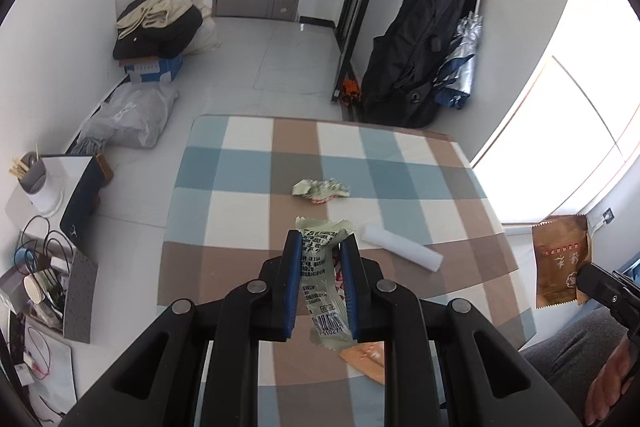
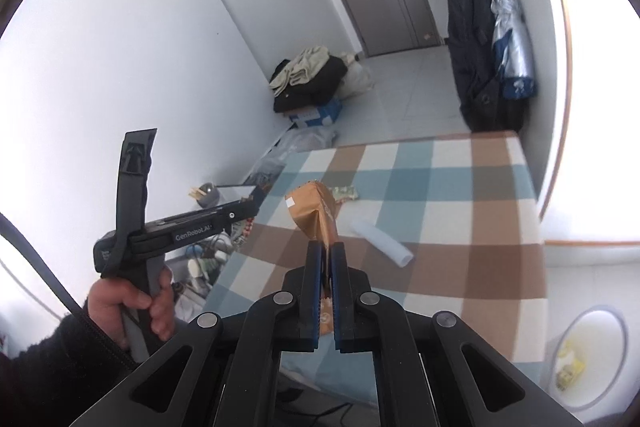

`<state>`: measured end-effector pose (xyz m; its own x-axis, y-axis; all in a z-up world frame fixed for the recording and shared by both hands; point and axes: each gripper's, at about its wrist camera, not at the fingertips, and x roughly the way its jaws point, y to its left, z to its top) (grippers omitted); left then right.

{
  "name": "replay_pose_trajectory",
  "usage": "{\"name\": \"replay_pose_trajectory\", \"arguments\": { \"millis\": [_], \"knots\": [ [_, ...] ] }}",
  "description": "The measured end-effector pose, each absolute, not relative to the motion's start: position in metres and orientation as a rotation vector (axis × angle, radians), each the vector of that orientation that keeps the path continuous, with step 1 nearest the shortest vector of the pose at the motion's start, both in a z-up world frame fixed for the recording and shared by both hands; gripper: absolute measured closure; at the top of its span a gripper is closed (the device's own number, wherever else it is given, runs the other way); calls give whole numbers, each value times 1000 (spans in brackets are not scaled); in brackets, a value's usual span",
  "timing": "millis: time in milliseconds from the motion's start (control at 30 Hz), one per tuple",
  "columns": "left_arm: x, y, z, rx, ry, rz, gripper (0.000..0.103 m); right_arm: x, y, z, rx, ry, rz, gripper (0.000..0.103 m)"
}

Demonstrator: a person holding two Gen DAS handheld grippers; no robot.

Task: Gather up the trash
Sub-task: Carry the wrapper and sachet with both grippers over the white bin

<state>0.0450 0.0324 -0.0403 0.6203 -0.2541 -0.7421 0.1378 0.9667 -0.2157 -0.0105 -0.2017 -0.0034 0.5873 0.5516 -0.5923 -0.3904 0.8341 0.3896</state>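
Left fingers [image 1: 322,243] pinch thin green printed wrapper [image 1: 320,267]; right fingers [image 2: 326,251] shut on stiff brown foil packet [image 2: 316,211]; checked cloth surface [image 1: 248,163] bears white paper roll [image 1: 402,247], crumpled wrapper [image 1: 320,189]; bin [image 2: 588,355] low right; slick film may slip

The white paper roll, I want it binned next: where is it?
The white paper roll lies on the checked tablecloth, just right of the left gripper and nearer than the crumpled wrapper.
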Motion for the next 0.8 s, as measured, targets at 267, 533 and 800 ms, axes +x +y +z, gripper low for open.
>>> {"name": "replay_pose_trajectory", "arguments": {
  "millis": [267, 533, 800],
  "knots": [
    [33, -14, -6, -125, 855, -332, 88, -33, -243, 40, 248, 644, 515, 99],
    [32, -74, 20, -103, 826, -443, 88, -35, -293, 65, 274, 598, 432, 99],
    [37, -142, 28, -83, 826, -578, 88, -55, -357, 75, 296, 547, 318, 99]
  ]
}}
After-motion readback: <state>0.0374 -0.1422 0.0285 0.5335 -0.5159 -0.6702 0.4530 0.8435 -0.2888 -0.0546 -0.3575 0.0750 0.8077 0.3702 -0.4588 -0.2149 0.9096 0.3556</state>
